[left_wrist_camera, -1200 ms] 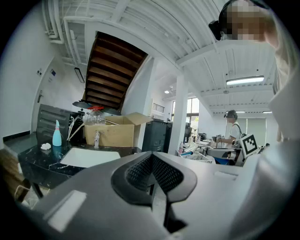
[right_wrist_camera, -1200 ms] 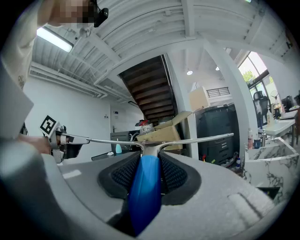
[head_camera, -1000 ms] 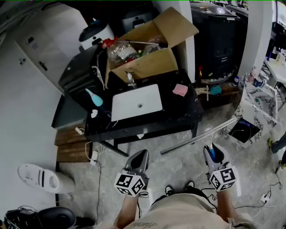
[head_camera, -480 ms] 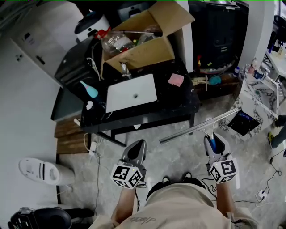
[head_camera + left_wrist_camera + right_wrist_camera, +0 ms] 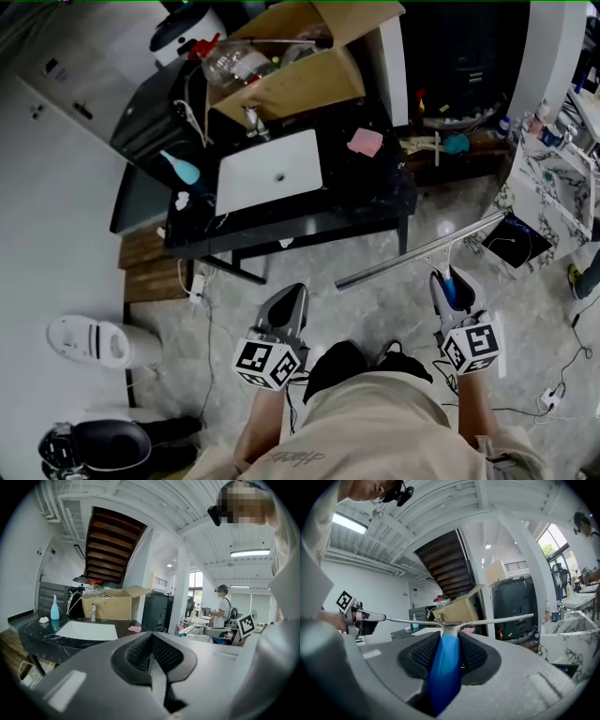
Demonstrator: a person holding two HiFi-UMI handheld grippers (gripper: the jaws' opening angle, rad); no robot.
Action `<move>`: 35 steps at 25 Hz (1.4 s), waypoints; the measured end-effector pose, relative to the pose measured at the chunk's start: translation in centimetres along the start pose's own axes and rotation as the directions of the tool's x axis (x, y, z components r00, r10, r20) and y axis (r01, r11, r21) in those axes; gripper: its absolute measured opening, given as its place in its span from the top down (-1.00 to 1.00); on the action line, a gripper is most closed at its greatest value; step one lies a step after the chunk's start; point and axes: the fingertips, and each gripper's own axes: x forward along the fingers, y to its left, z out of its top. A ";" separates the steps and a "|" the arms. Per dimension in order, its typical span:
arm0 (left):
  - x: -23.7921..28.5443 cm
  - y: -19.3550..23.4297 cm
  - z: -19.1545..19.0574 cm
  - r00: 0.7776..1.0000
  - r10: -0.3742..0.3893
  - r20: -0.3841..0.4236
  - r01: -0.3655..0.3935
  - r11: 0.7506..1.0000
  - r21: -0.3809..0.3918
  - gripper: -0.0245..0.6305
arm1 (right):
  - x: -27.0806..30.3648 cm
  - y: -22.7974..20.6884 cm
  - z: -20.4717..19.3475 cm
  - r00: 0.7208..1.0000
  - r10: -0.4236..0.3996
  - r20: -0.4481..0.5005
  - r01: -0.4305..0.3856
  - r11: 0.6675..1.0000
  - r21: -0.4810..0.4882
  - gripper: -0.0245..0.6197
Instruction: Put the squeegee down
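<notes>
The squeegee (image 5: 424, 253) hangs in the air at the head view's centre right, over the floor (image 5: 375, 323). Its blue handle is clamped between the jaws of the right gripper (image 5: 448, 284). The long metal blade lies crosswise just beyond those jaws, slanting from lower centre up toward the right edge. At lower centre, the left gripper (image 5: 289, 302) has its jaws together on nothing. The black table (image 5: 375, 202) with its white basin (image 5: 270, 171) stands at upper centre, up-left of the blade, so the set-down likely falls to the right hand.
</notes>
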 end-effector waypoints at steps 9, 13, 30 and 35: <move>1.9 2.0 -1.1 1.000 -0.010 -0.028 0.009 0.999 -0.038 0.88 | 2.6 0.0 -1.7 0.998 -0.008 -0.067 0.010 1.000 0.021 0.52; 3.6 4.7 -0.7 1.000 -0.030 -0.010 0.029 0.998 -0.050 0.88 | 5.2 0.5 -0.6 0.997 -0.017 -0.081 0.016 1.000 -0.012 0.52; 14.3 15.2 3.7 0.976 -0.216 0.035 0.218 0.975 -0.050 0.88 | 15.3 -0.8 4.0 0.977 -0.208 -0.041 0.207 0.978 -0.009 0.52; 15.7 15.7 2.6 0.978 -0.208 -0.033 0.210 0.976 0.059 0.88 | 16.1 -1.3 3.2 0.964 -0.247 -0.094 0.250 0.968 0.017 0.52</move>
